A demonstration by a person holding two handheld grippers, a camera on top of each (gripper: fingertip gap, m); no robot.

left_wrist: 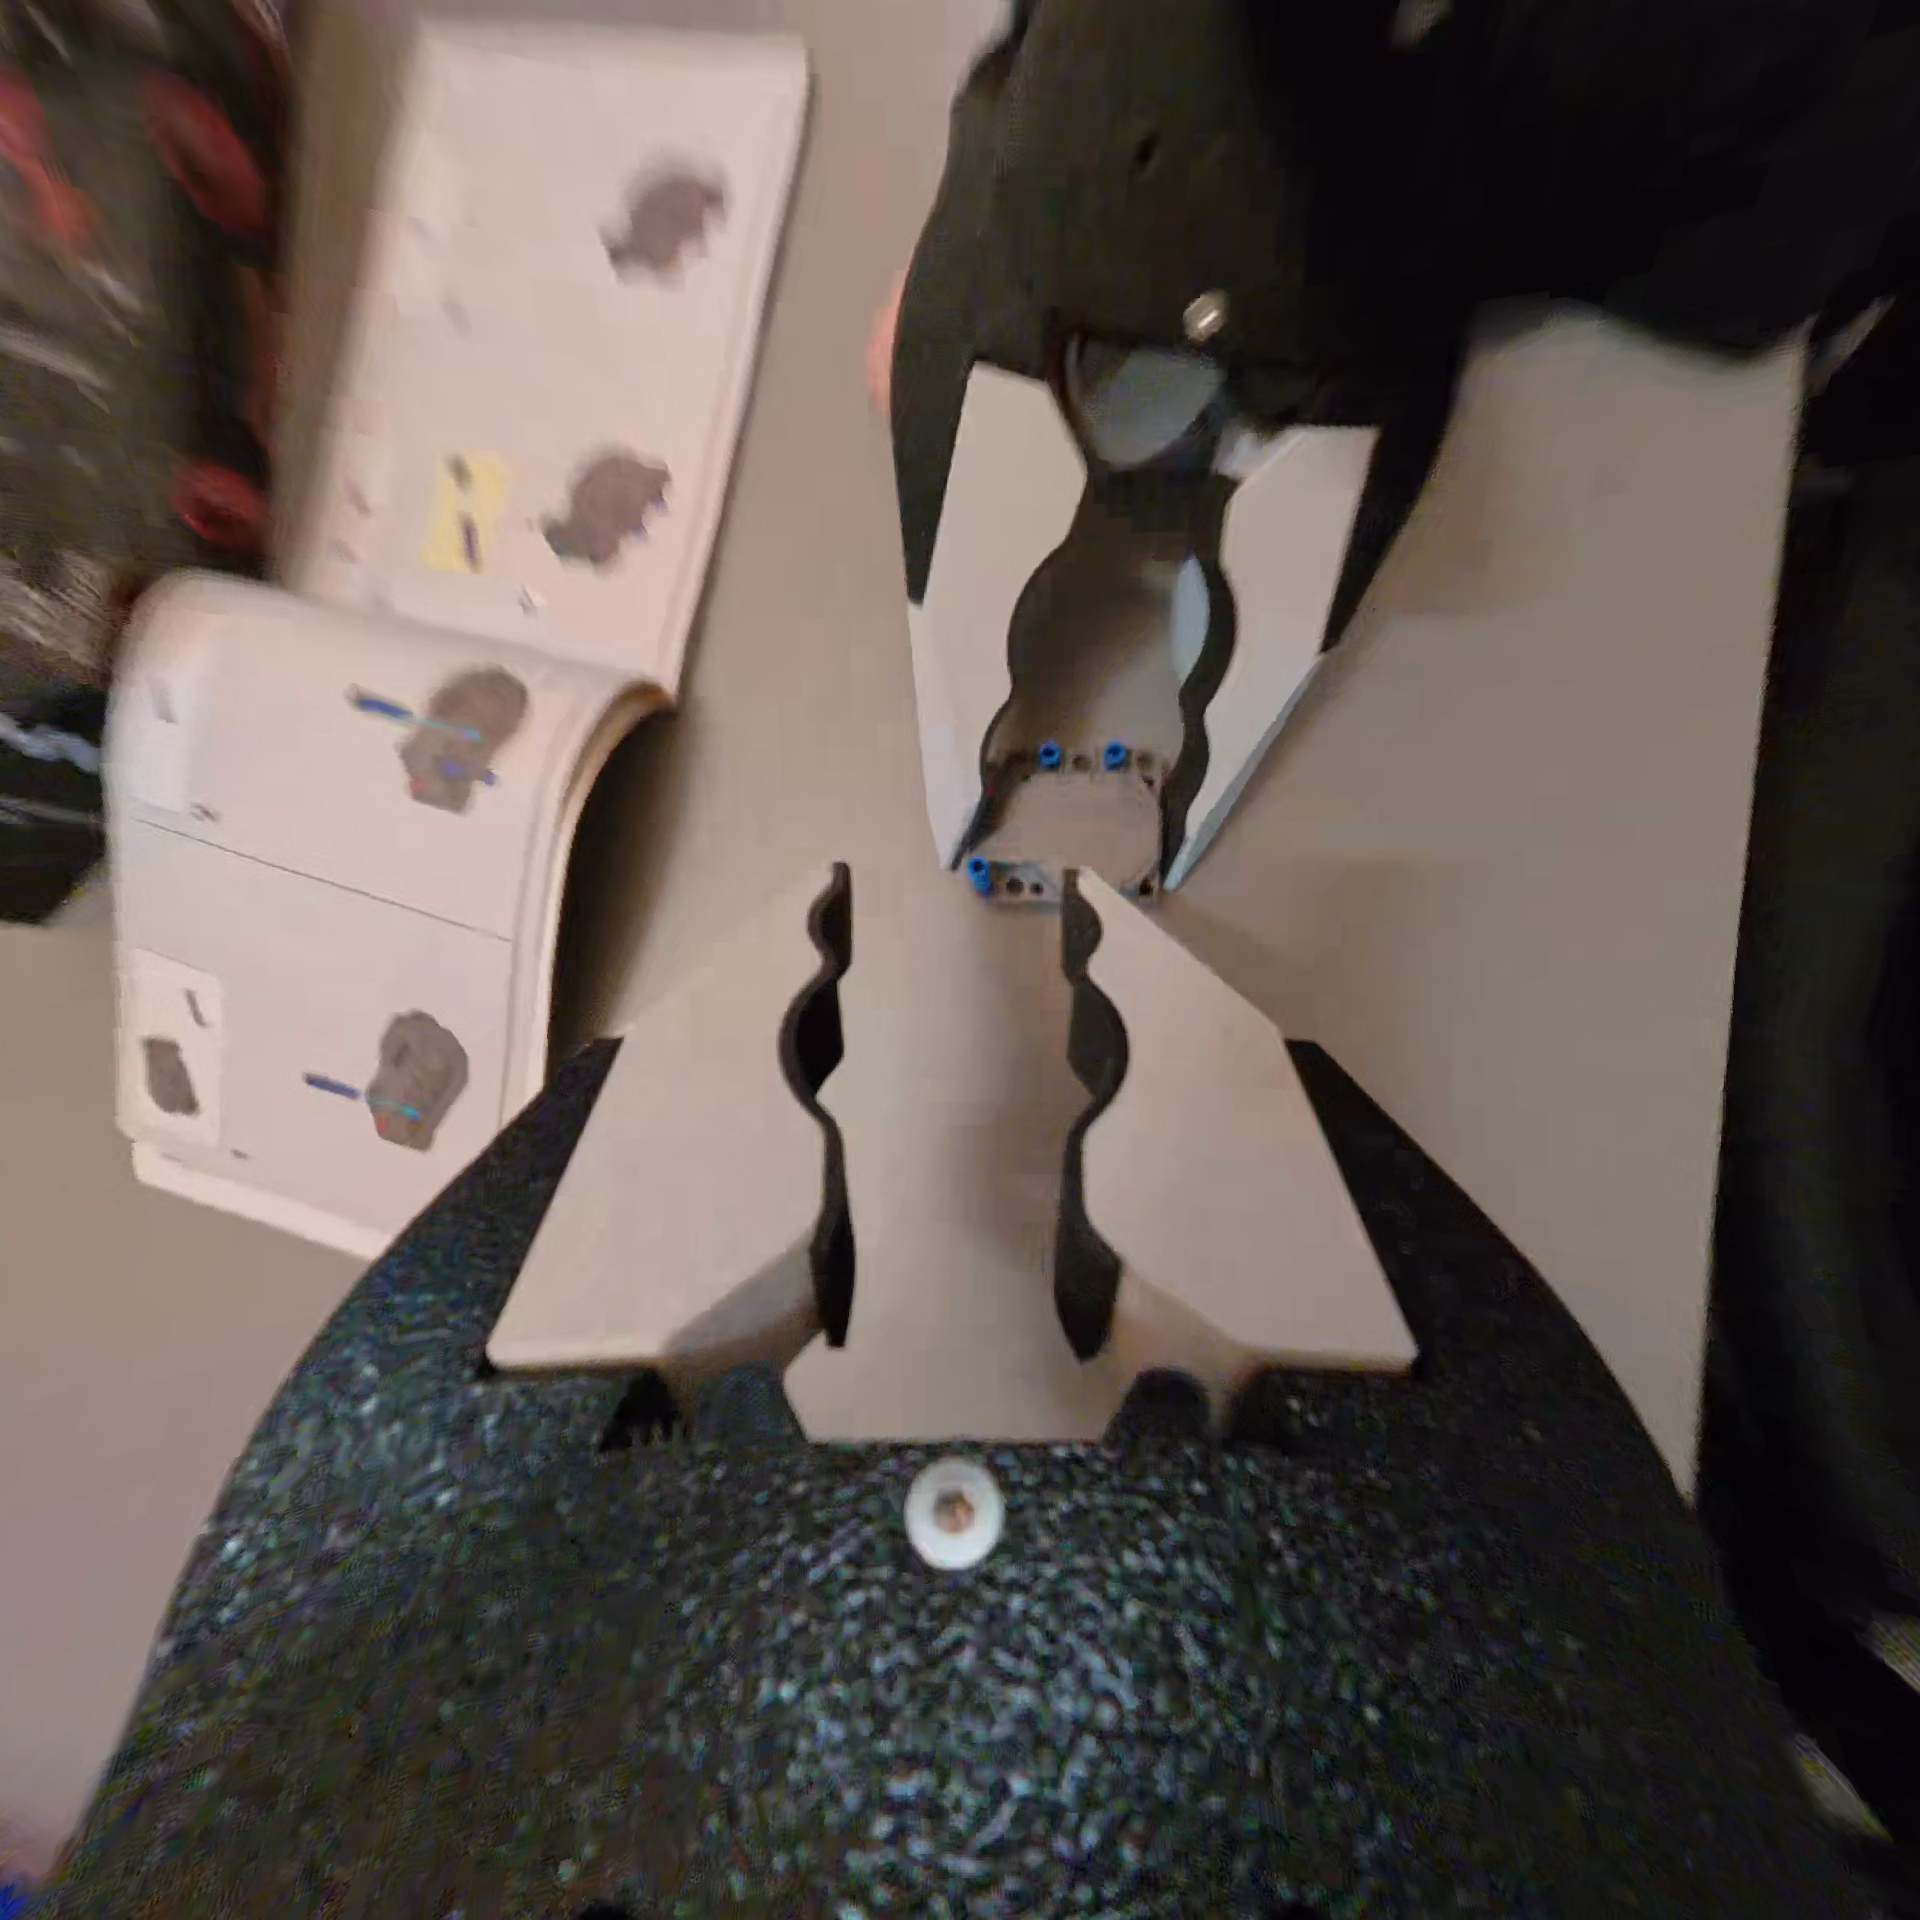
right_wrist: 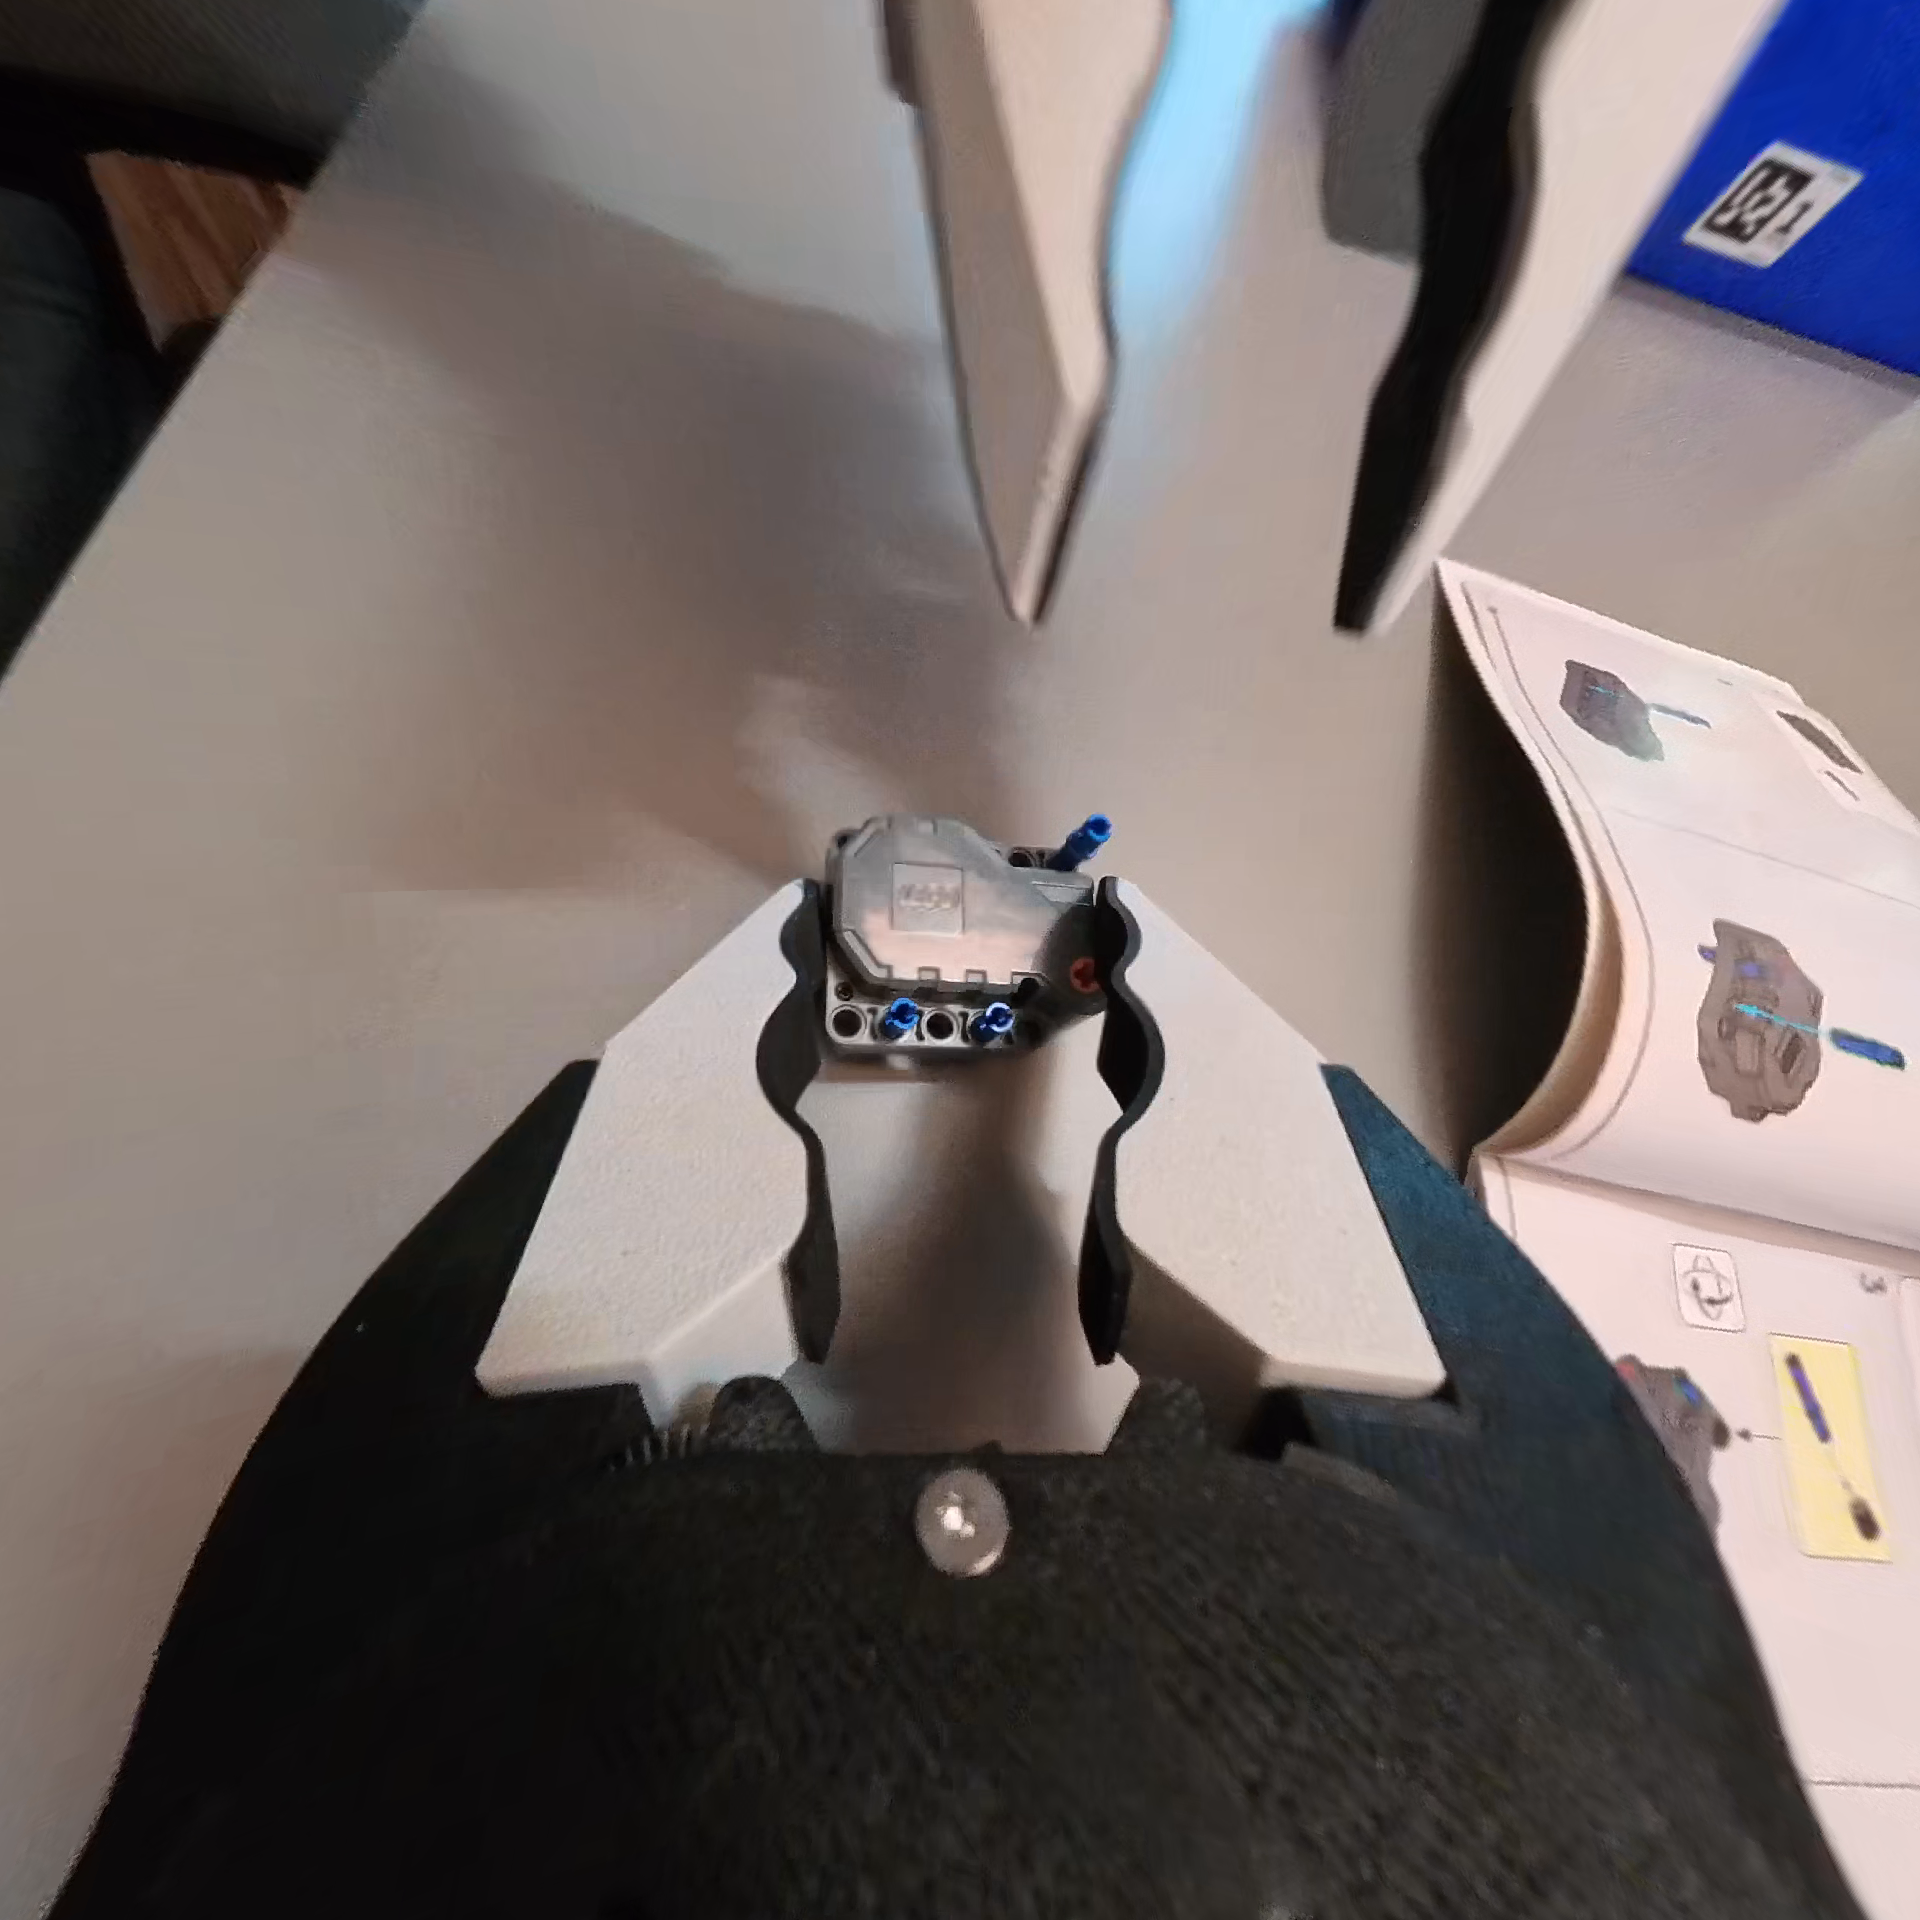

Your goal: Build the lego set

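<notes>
Right hand-held gripper (right_wrist: 956, 914) clamping grey lego block (right_wrist: 951, 935) (blue pins), left hand-held gripper (left_wrist: 956, 883) parted

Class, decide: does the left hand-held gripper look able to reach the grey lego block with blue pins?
Probably yes: the left hand-held gripper is open and empty, facing the block held by the right hand-held gripper, nothing between.

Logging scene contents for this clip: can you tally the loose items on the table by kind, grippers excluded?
Grey lego motor block with blue pins, held in the right gripper: 1
Open instruction booklet: 1
Blue box with a printed tag: 1
Total: 3
</notes>
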